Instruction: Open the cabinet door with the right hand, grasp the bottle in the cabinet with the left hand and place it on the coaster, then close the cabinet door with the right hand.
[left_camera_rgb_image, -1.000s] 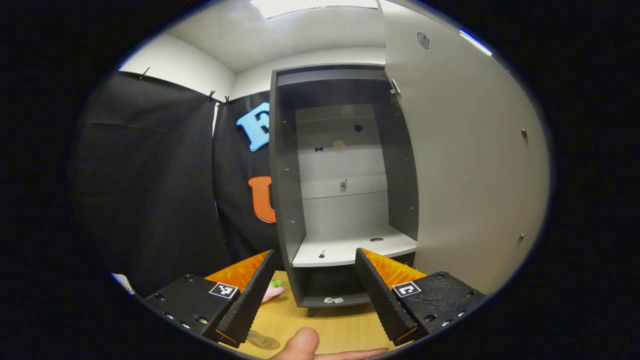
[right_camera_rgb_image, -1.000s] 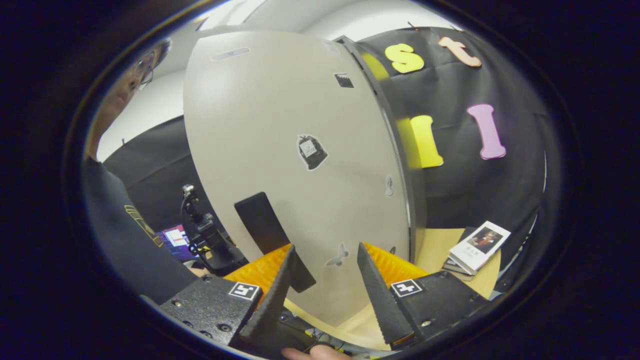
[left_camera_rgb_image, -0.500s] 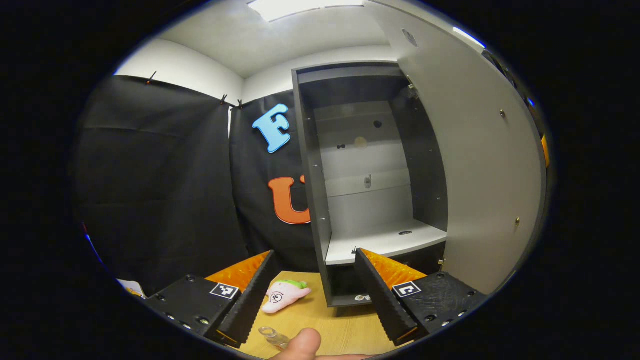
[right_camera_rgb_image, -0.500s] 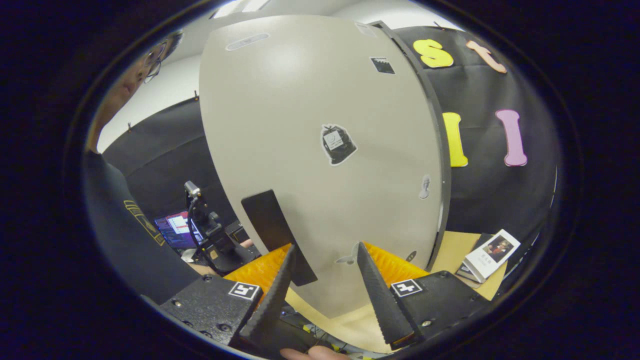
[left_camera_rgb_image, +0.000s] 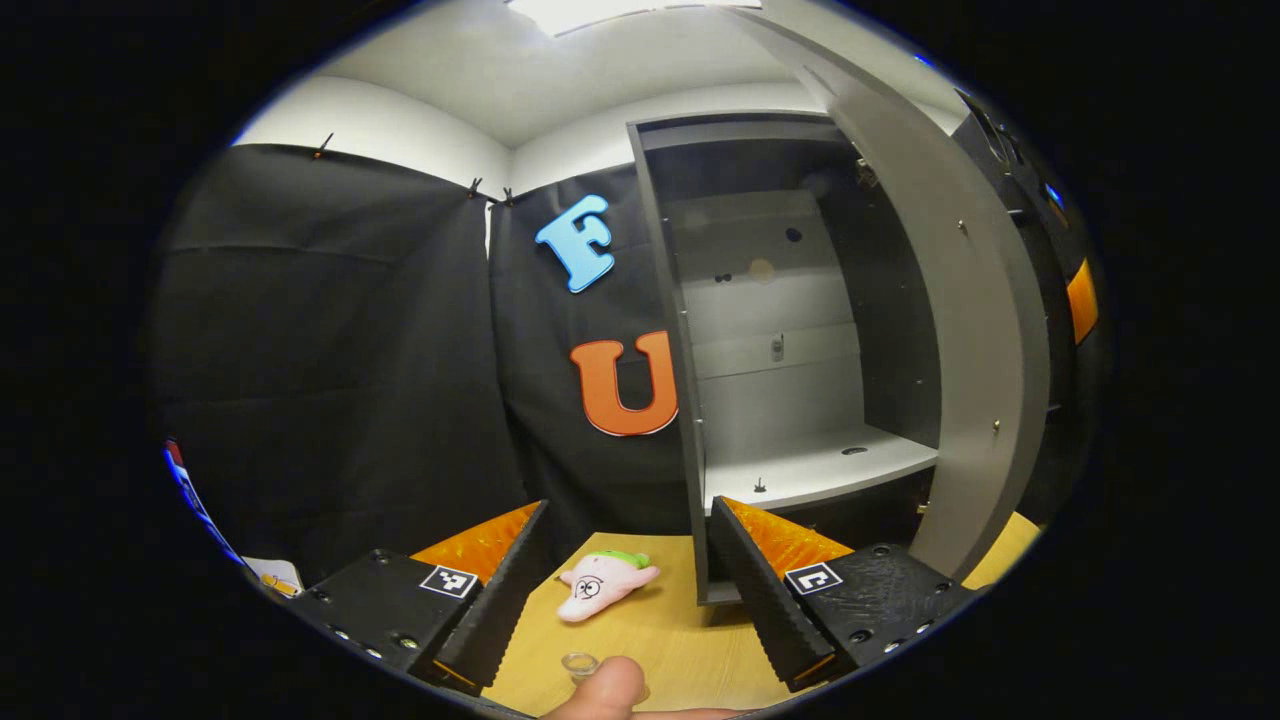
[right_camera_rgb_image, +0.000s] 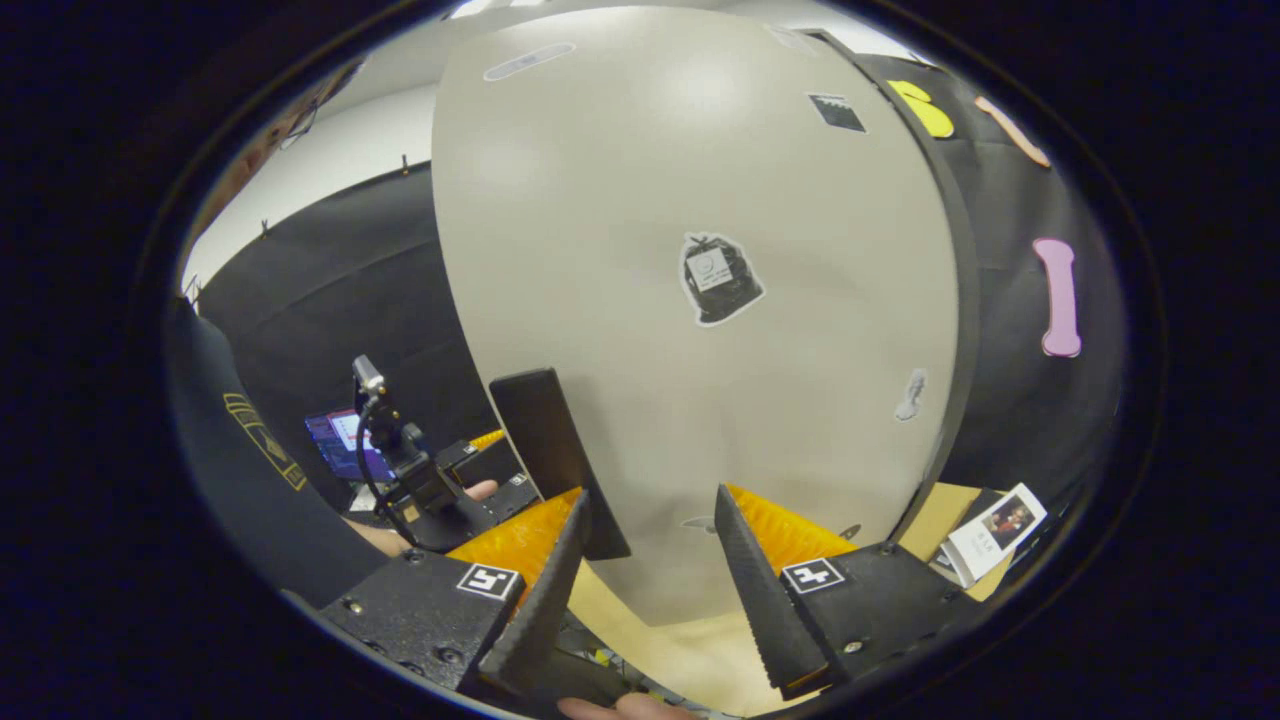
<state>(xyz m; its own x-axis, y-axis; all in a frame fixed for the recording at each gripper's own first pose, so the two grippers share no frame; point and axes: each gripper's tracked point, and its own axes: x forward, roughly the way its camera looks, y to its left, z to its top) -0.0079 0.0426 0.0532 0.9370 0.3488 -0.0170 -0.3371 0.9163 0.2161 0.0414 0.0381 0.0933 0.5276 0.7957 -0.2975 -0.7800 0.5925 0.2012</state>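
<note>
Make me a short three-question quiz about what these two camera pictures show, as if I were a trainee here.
1. True or false: the cabinet door is fully shut.
2. What lies on the wooden table between the left claw fingers? A) pink plush toy B) apple C) spoon
3. Fill in: the right claw faces the door's black ____.

Key: 1 false, it stands open; 2 A; 3 handle.

The cabinet door (left_camera_rgb_image: 985, 330) is pale grey and stands partly open, swung out from the dark cabinet (left_camera_rgb_image: 690, 400), whose white shelf (left_camera_rgb_image: 815, 470) is bare. Seen from outside, the door's front (right_camera_rgb_image: 700, 330) carries a black handle (right_camera_rgb_image: 555, 460) and several small stickers.
</note>
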